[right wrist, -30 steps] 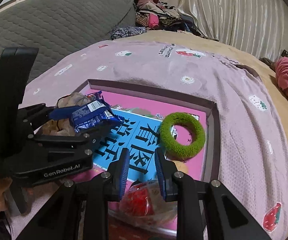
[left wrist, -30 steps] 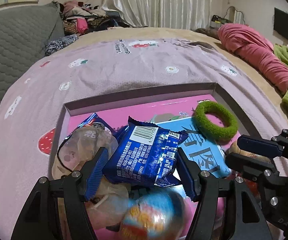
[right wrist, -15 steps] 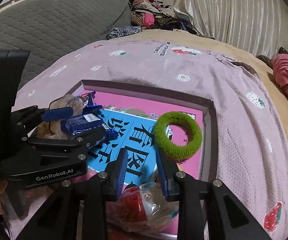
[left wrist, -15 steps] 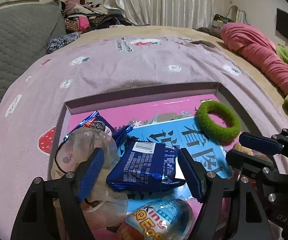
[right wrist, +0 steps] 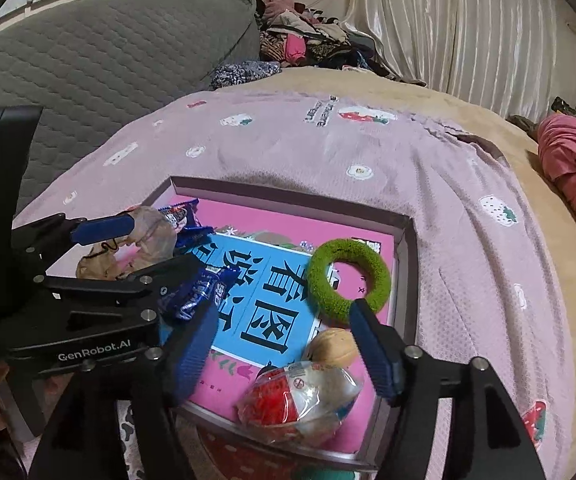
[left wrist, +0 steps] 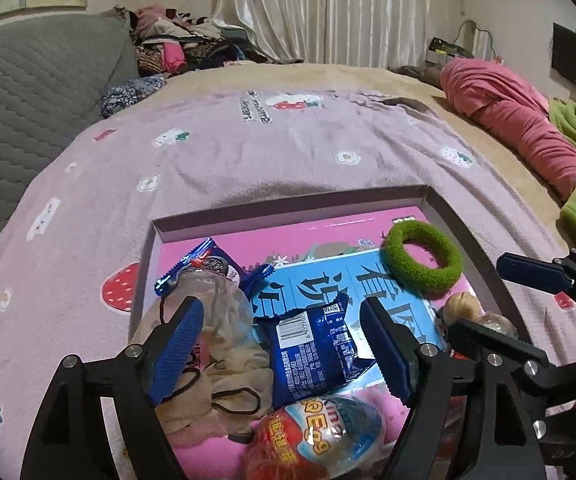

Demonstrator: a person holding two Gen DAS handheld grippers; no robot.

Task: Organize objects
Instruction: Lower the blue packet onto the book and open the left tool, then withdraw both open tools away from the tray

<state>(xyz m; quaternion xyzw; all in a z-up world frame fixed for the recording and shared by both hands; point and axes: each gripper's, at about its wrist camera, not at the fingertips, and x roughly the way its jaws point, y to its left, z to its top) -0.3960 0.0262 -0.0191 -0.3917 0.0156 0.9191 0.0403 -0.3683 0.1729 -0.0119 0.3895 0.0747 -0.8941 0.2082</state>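
Here both jaws gape; blue snack packet (left wrist: 311,350) apparently lies loose in tray (left wrist: 288,209).

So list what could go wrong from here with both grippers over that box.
1. The left hand-held gripper hangs open around the blue snack packet, whose crinkly foil may slip out as it shuts.
2. The right hand-held gripper is open just above the walnut and the wrapped egg toy; either could probably roll away when nudged.
3. The two grippers sit close together over the box and might bump.
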